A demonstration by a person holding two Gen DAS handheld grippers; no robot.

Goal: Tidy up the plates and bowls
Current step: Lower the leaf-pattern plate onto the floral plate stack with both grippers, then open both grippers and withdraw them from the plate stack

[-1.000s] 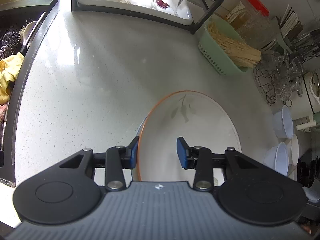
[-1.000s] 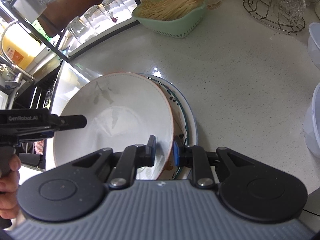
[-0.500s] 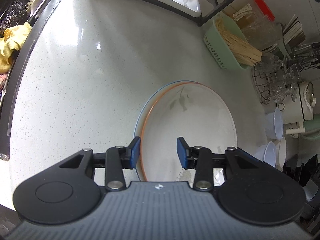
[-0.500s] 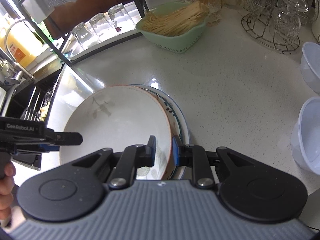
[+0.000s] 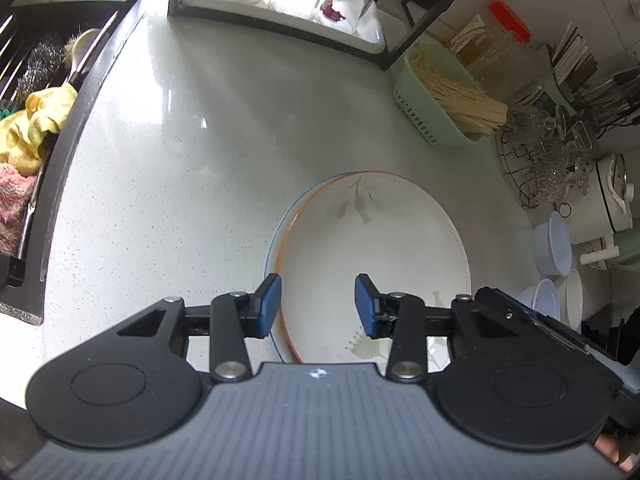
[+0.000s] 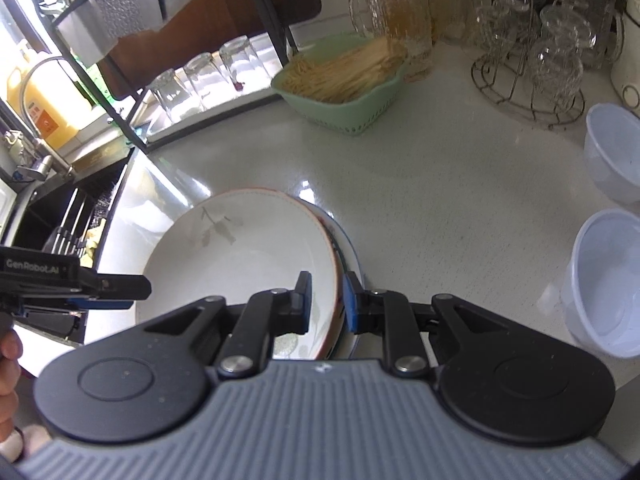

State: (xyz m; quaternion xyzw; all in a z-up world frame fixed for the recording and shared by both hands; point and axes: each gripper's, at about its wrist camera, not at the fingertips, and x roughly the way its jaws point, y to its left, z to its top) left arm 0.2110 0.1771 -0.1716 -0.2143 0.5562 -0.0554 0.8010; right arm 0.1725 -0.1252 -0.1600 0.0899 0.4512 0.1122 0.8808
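Two plates are stacked on the counter [image 5: 168,184]; the orange-rimmed plate [image 6: 240,256] is clamped at its rim by the right gripper [image 6: 326,306], while the left gripper [image 5: 316,306] is held spread above it.

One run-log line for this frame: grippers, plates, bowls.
right gripper: shut on orange-rimmed plate | left gripper: open, over plate | plate sits on blue-rimmed plate | plastic bowls: apart on counter
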